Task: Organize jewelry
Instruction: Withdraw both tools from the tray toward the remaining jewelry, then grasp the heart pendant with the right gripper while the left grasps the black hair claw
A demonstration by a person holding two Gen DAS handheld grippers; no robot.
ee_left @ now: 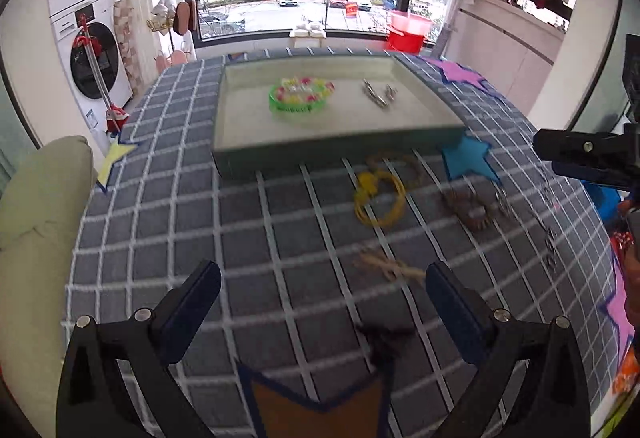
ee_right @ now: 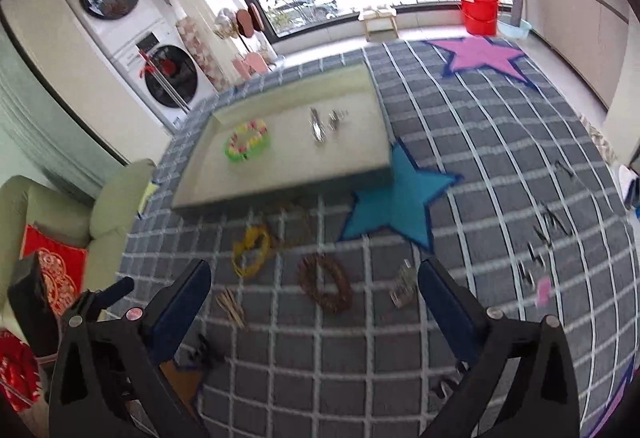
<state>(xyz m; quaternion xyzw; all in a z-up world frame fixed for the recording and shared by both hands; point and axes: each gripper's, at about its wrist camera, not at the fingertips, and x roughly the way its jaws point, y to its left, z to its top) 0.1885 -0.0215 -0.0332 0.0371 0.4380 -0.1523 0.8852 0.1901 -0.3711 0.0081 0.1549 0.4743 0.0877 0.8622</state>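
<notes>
While the brown bracelet [ee_right: 325, 283] lies loose on the checked tablecloth [ee_right: 480, 142], well apart from the tray [ee_right: 280, 182], nothing is held. Both the right gripper [ee_right: 314, 296] and left gripper [ee_left: 322, 302] are spread wide and empty. A snag on neighbouring pieces is risked if a grasp is closed off-centre.

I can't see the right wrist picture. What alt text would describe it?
Open tongs hover over a grey checked tablecloth scattered with jewelry: a brown bracelet, a yellow bracelet. Behind, a shallow tray holds a green beaded bracelet and silver clips.
</notes>
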